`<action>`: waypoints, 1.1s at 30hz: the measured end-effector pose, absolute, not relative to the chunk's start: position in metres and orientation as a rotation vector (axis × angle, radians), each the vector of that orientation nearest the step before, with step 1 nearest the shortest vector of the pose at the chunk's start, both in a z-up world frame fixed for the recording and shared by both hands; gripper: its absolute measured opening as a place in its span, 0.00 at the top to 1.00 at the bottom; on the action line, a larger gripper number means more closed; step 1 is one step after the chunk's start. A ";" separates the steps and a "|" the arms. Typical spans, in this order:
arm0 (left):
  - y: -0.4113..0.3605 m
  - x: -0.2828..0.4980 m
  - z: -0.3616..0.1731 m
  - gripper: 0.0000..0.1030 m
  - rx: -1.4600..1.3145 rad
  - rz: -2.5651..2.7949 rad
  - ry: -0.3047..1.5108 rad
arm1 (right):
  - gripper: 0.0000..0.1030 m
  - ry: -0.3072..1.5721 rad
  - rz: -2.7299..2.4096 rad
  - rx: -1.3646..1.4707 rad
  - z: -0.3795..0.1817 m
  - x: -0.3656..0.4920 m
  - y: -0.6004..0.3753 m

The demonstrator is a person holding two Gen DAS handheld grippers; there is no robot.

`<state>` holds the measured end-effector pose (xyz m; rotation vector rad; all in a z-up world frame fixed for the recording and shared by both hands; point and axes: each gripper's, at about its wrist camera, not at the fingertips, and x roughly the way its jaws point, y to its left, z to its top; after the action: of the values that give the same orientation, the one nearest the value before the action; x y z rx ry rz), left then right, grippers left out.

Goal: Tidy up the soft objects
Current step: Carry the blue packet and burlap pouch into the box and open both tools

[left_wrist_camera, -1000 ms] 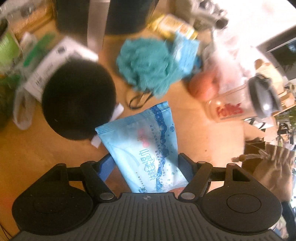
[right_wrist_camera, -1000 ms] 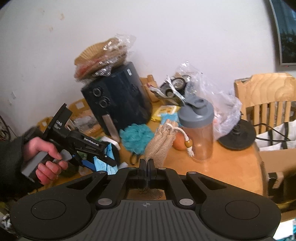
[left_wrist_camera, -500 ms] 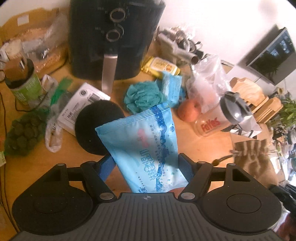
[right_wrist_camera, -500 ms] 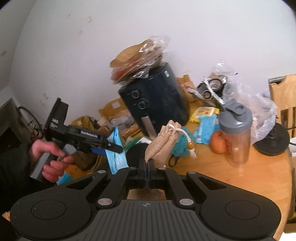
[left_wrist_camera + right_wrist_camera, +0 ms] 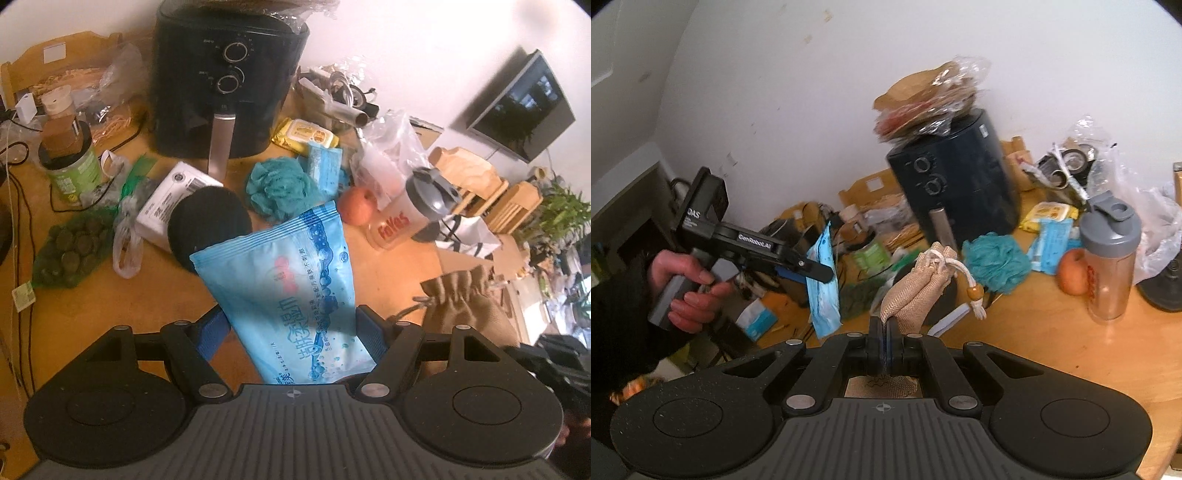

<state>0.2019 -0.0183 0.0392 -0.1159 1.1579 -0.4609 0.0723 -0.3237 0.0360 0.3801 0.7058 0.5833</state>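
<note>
A light-blue pack of wet wipes [image 5: 284,291] is clamped between the blue pads of my left gripper [image 5: 291,328], lifted above the wooden table [image 5: 92,310]. From the right wrist view the same wipes pack [image 5: 823,284] hangs edge-on from the left gripper [image 5: 812,271], which a hand holds at the left. My right gripper [image 5: 882,332] is shut on the bottom of a tan burlap drawstring pouch [image 5: 916,291], held upright off the table. On the table lie a teal bath pouf [image 5: 280,184], a black round sponge [image 5: 208,225] and a small blue wipes pack [image 5: 325,166].
A black air fryer [image 5: 225,81] stands at the back. A shaker bottle [image 5: 1108,258] and an orange fruit [image 5: 1071,271] stand on the right. A green canister [image 5: 70,170], a net of green balls [image 5: 70,251], plastic bags and a yellow wipes pack [image 5: 304,134] crowd the table.
My left gripper has risen and drawn back with the wipes pack, so more of the table and the air fryer shows. The right gripper with the pouch has swung its view leftward.
</note>
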 end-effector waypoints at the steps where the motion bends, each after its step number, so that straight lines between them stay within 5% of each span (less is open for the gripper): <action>1: -0.017 0.198 0.040 0.29 -0.117 -0.463 1.162 | 0.96 0.713 0.591 0.371 0.037 0.070 -0.322; 19: -0.011 0.130 -0.003 0.28 -0.063 -0.459 1.355 | 0.96 0.775 0.659 0.181 0.039 0.039 -0.302; 22: -0.011 0.122 -0.005 0.19 -0.075 -0.436 1.351 | 0.96 0.782 0.661 0.127 0.039 0.037 -0.296; 29: -0.002 0.105 0.003 0.19 -0.115 -0.361 1.293 | 0.96 0.776 0.658 -0.032 0.046 0.027 -0.282; 32: 0.002 0.097 0.006 0.19 -0.127 -0.323 1.261 | 0.88 0.750 0.653 -0.138 0.047 0.023 -0.269; 33: 0.004 0.093 0.007 0.19 -0.131 -0.308 1.249 | 0.75 0.751 0.680 -0.158 0.047 0.021 -0.264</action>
<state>0.0930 0.0036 0.0068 -0.1312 1.2494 -0.3075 0.0211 -0.2640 0.0470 -0.1581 0.7507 0.6801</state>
